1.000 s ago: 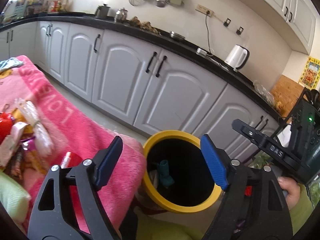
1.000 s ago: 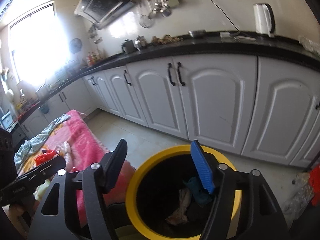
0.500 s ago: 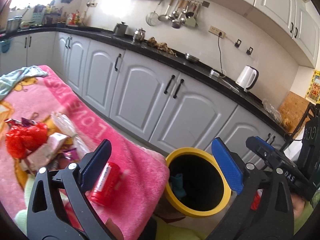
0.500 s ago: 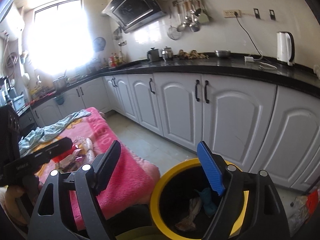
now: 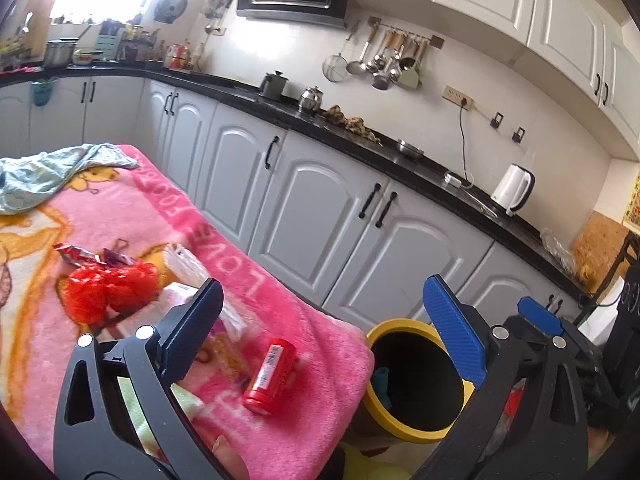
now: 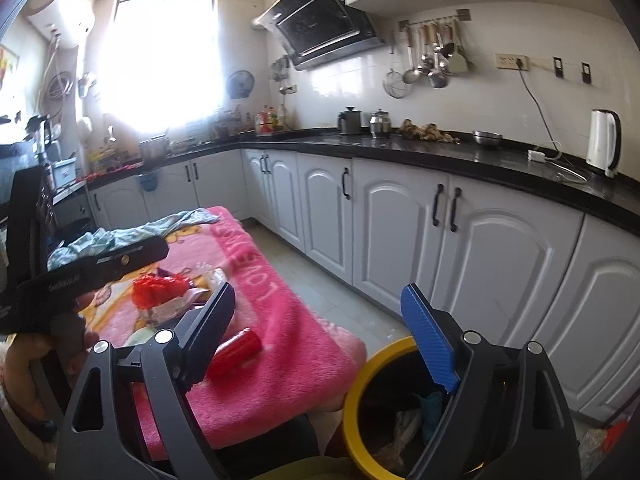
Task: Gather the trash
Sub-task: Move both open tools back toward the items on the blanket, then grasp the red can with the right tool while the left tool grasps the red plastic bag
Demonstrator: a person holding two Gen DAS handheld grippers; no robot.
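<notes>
A home kitchen. Beyond the tongs, white cabinets (image 6: 404, 216) run under a black countertop (image 6: 460, 156), with a range hood (image 6: 320, 28) and hanging utensils (image 6: 432, 60) on the wall above, and a white electric kettle (image 6: 604, 142) at far right.

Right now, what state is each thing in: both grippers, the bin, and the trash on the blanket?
left gripper: open, empty, above the blanket edge.
right gripper: open, empty.
yellow bin: uncovered, upright on the floor beside the blanket, some trash already inside.
red can: lying on its side on the pink blanket, not gripped.
red plastic bag: crumpled in the wrapper pile.
cabinet doors: all shut.
</notes>
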